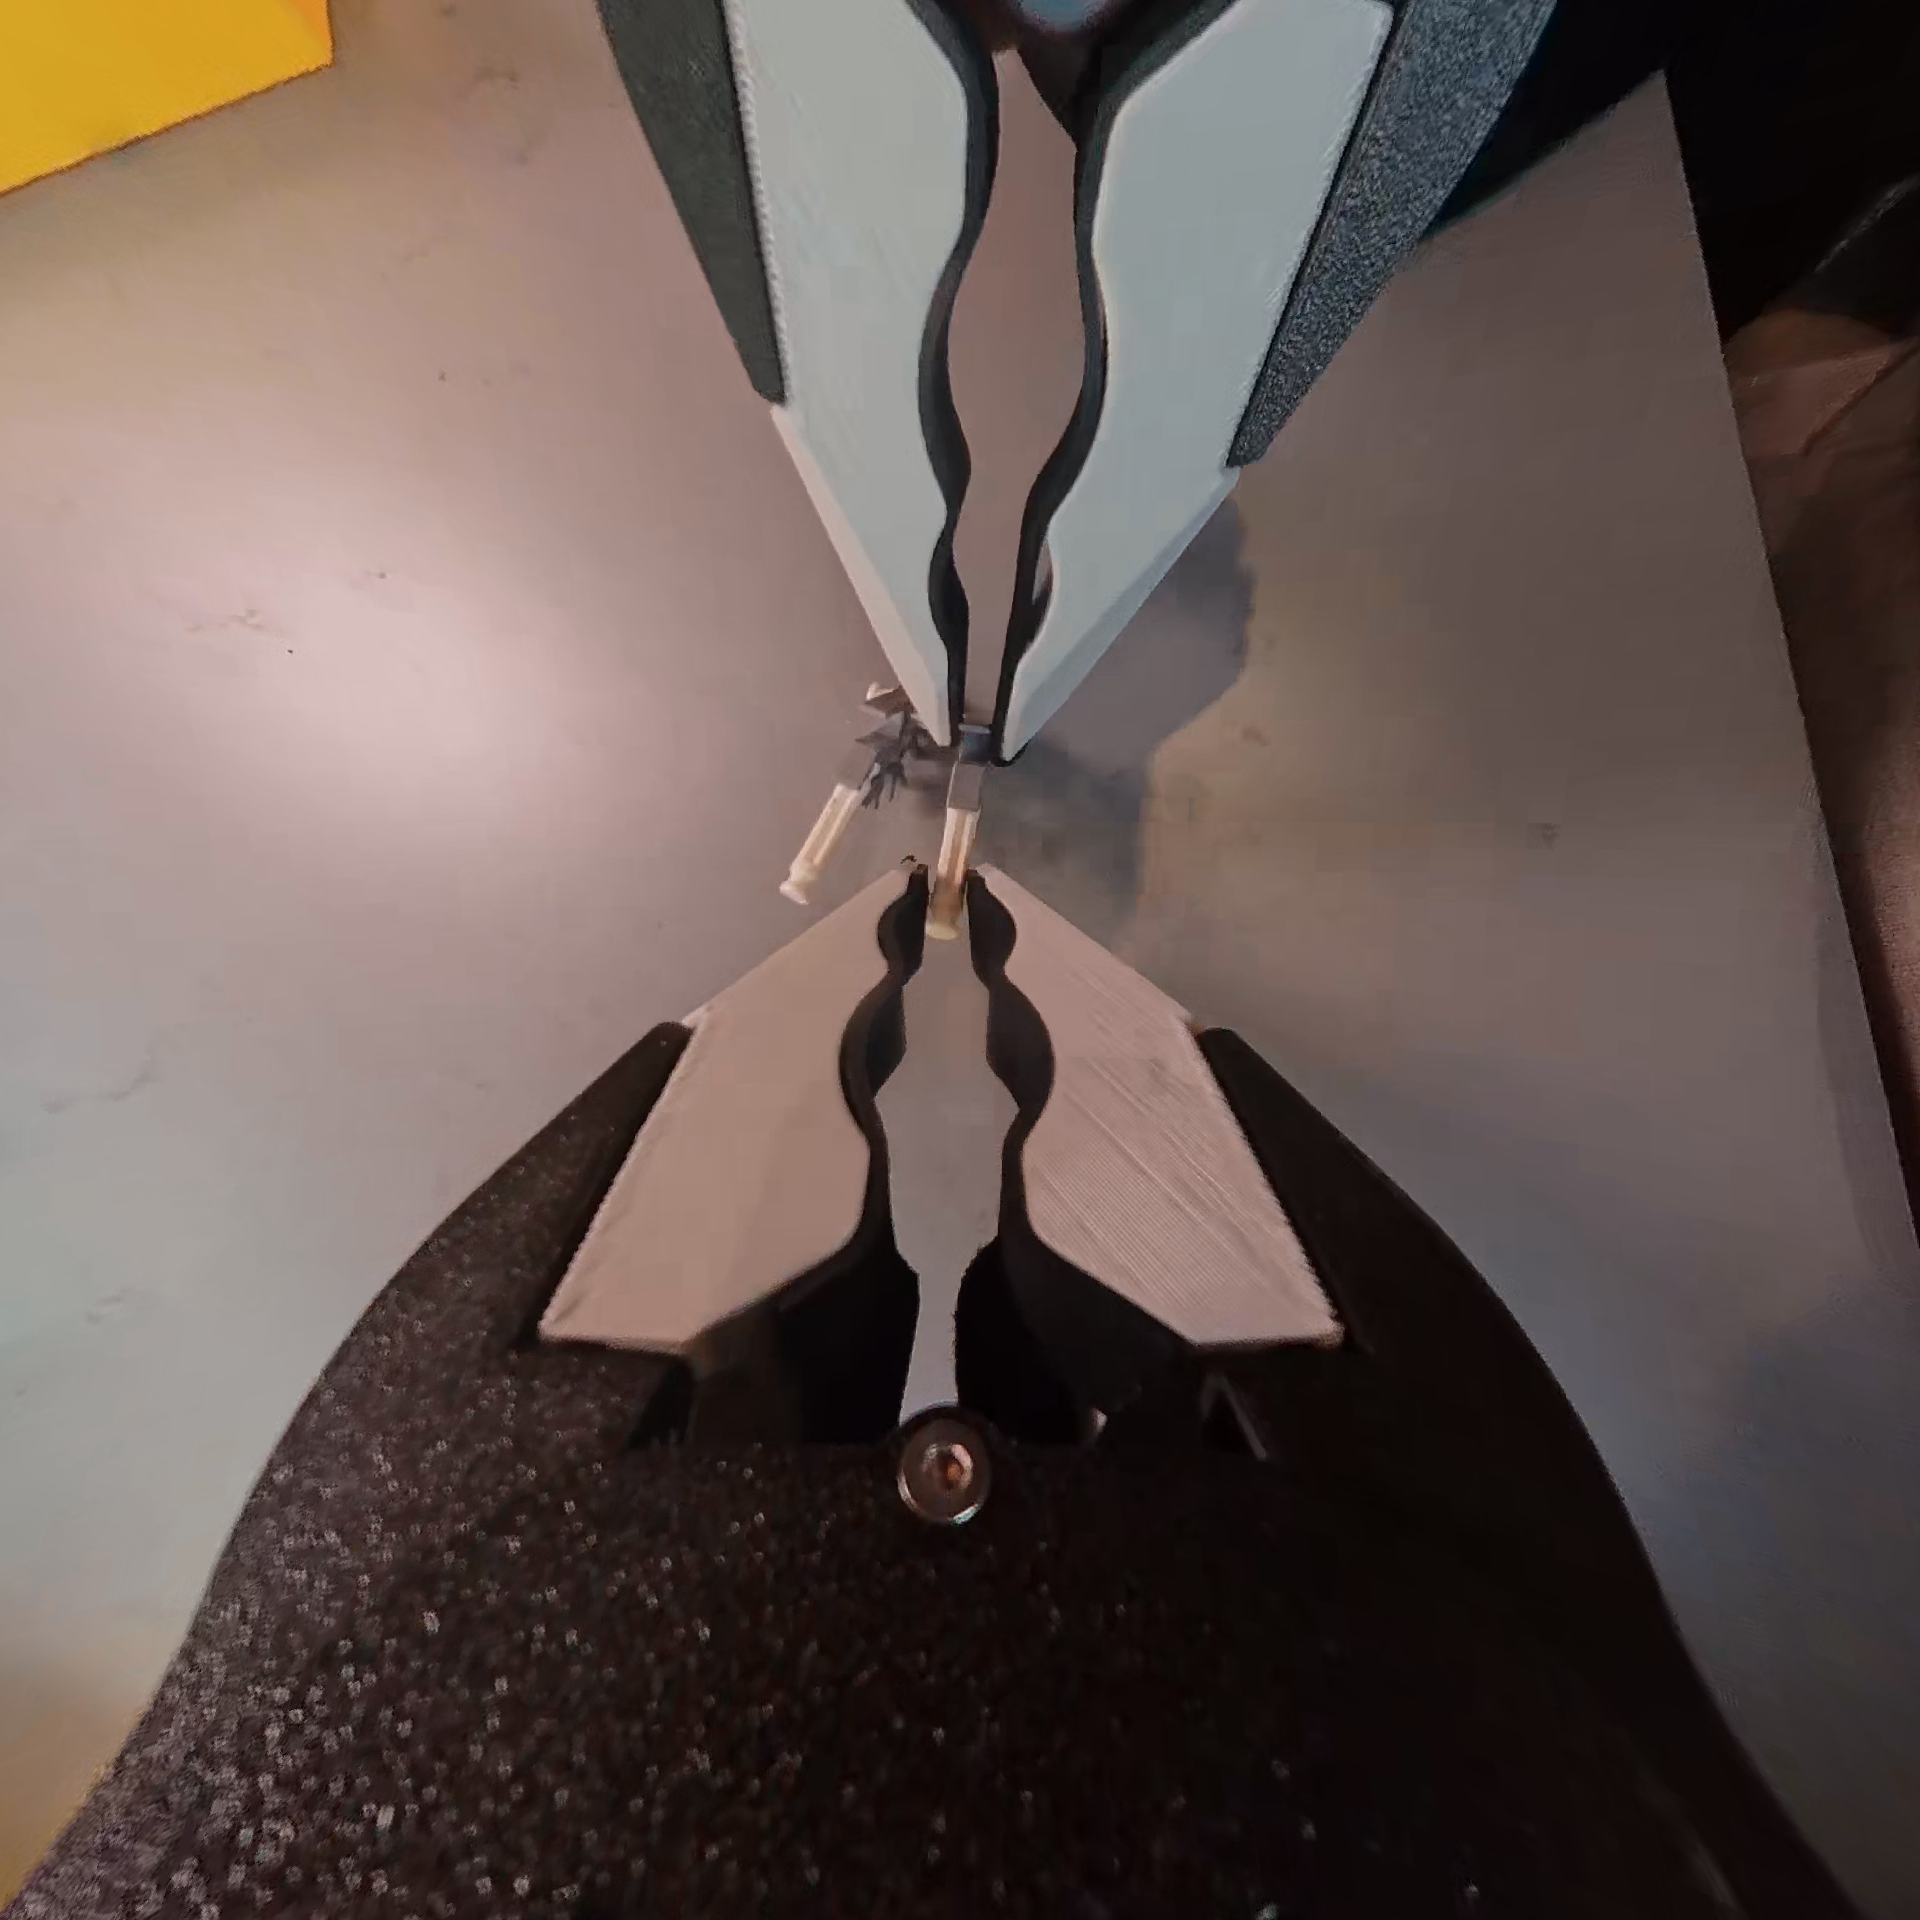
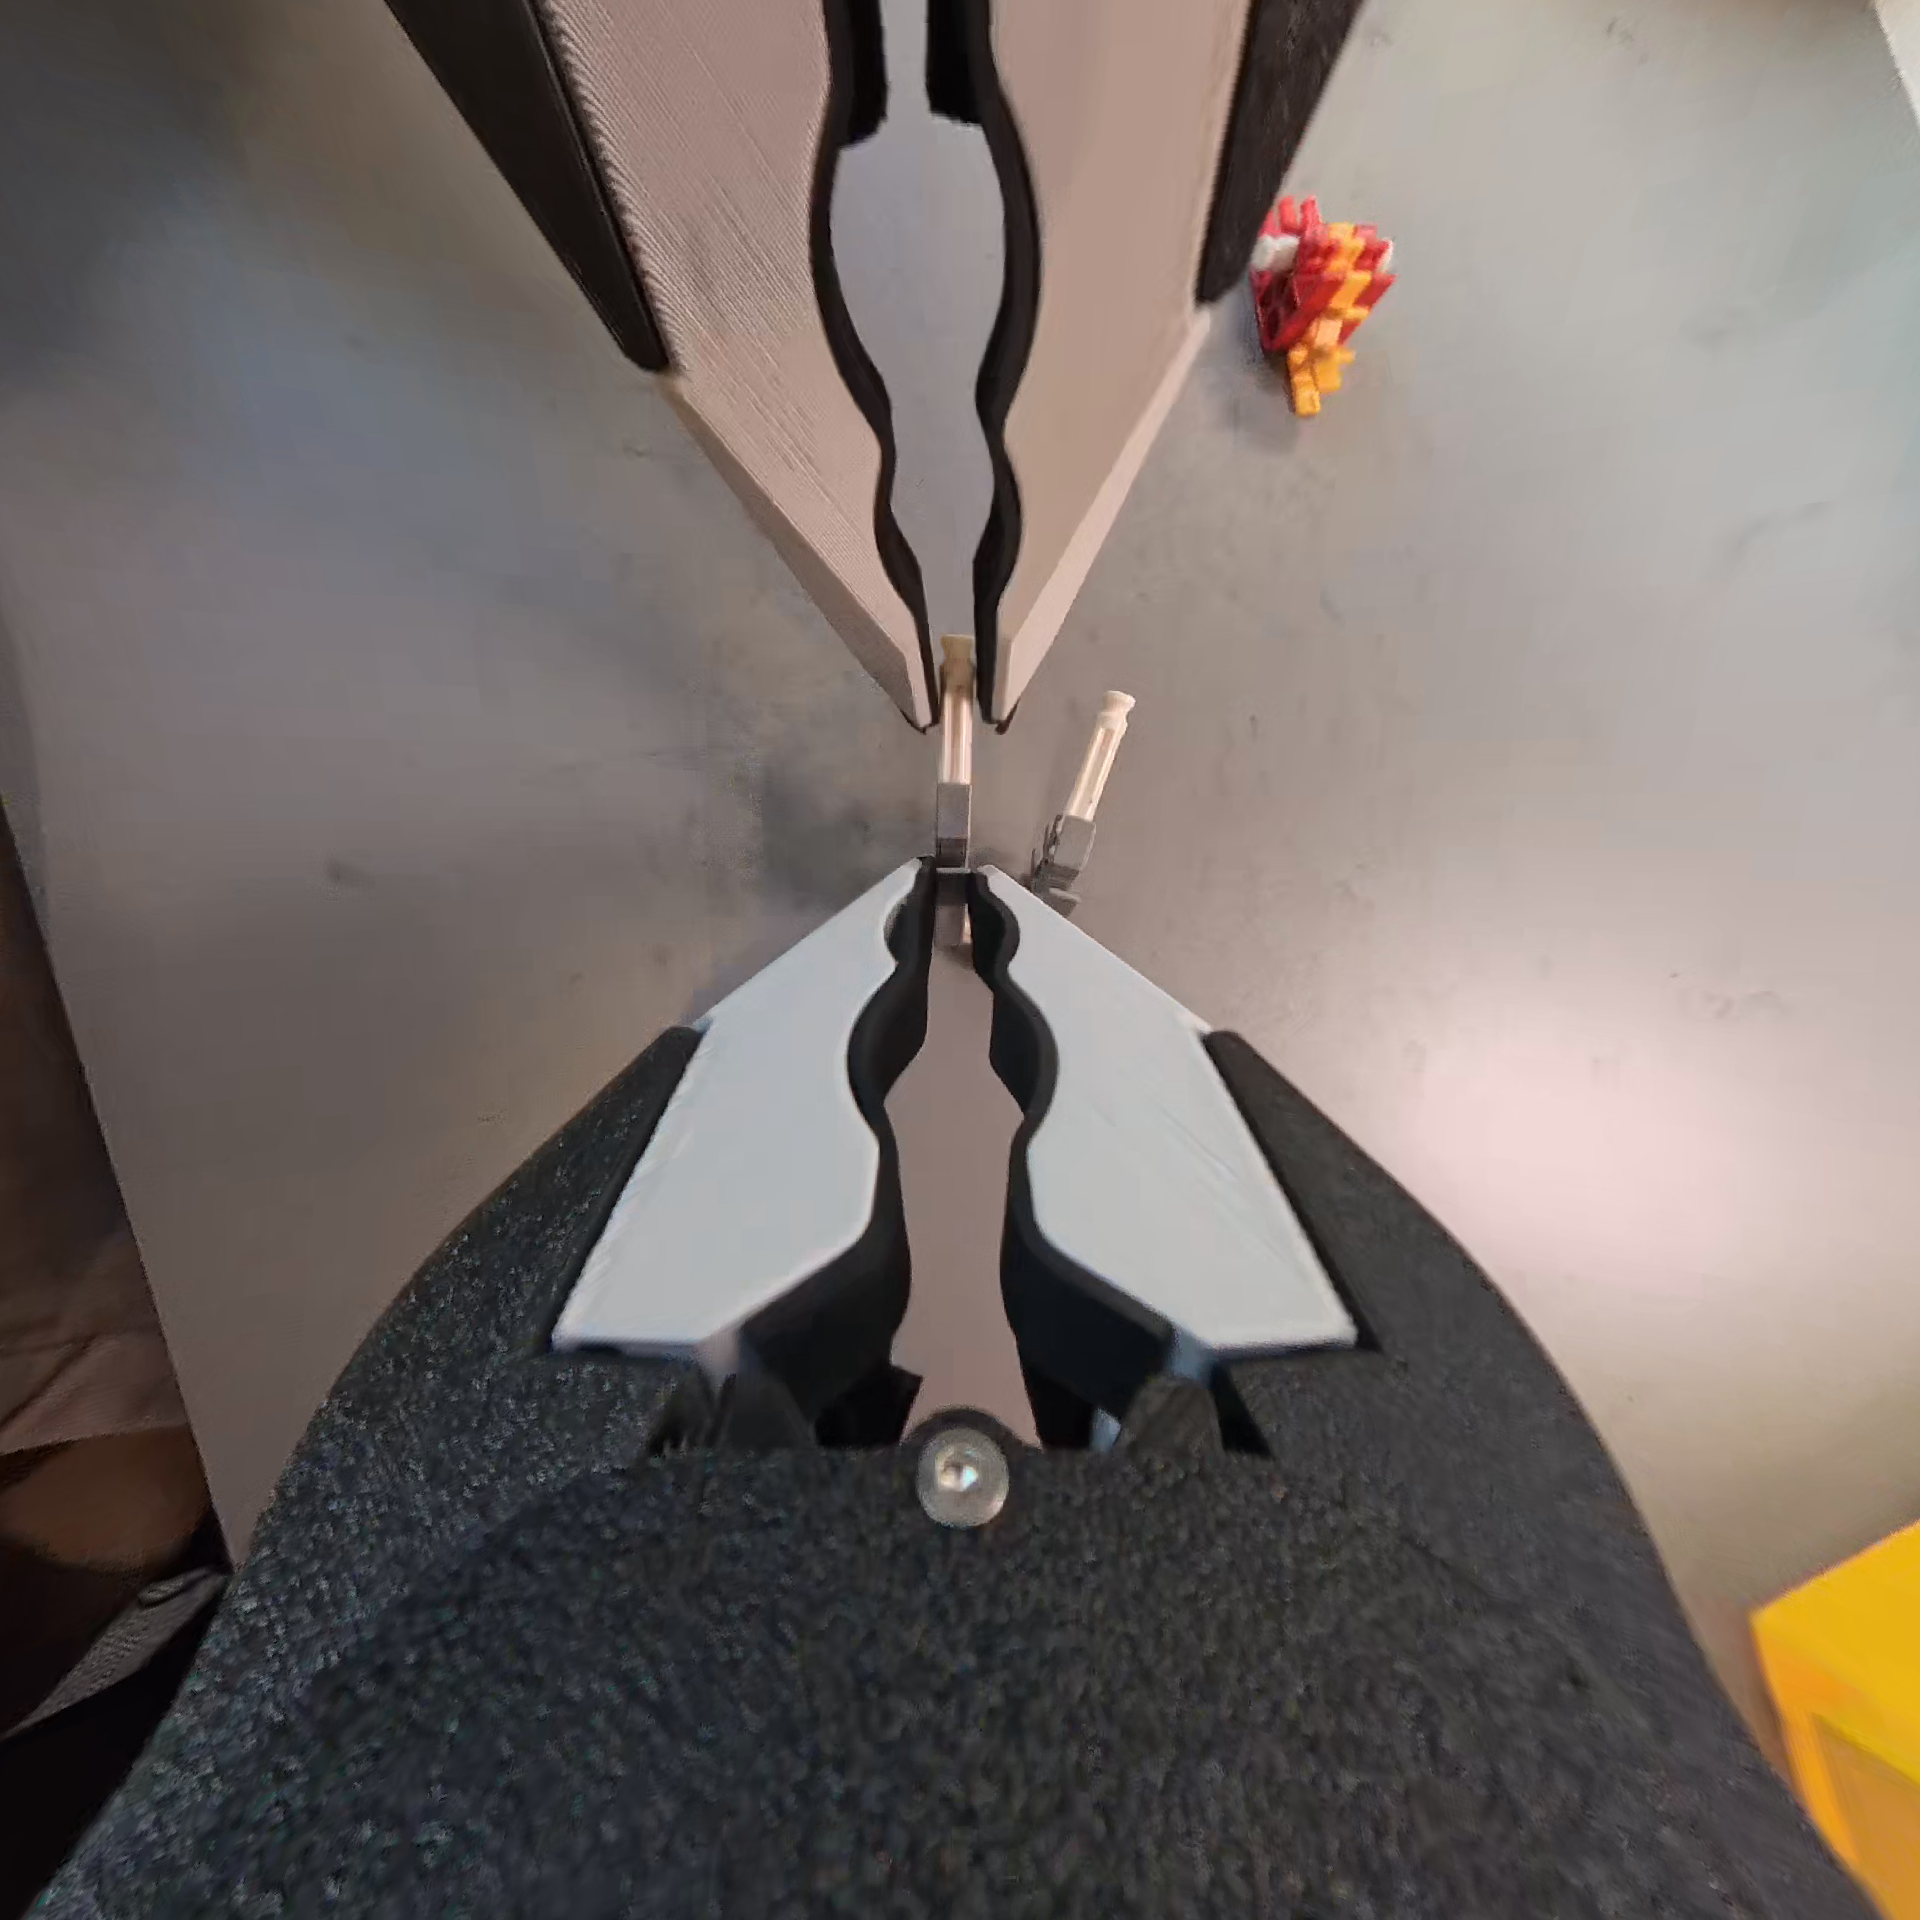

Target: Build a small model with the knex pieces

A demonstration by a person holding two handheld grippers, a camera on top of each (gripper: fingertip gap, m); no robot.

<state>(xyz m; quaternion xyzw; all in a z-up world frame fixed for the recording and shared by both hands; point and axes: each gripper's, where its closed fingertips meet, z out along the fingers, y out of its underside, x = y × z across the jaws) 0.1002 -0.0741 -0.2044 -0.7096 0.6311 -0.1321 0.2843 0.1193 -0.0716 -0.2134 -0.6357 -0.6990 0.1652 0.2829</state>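
Note:
A small part [image 1: 961, 821], a cream pin joined to a grey block, is held above the grey table between my two grippers, which point tip to tip. My left gripper [image 1: 943, 896], with tan fingers, is shut on the cream pin end. My right gripper [image 2: 951, 885], with pale blue fingers, is shut on the grey block end [image 2: 952, 821]. The right gripper shows at the top of the left wrist view [image 1: 974, 740], and the left gripper at the top of the right wrist view [image 2: 956, 717]. A second cream pin with a grey end [image 2: 1091, 764] lies on the table just beside them [image 1: 821, 847].
A cluster of red, orange and yellow bricks [image 2: 1320, 301] lies on the grey table [image 2: 1558, 727] beyond the grippers. A yellow box [image 2: 1849, 1714] stands at the table's side and also shows in the left wrist view [image 1: 135, 73]. The table edge [image 1: 1766, 623] runs along the right.

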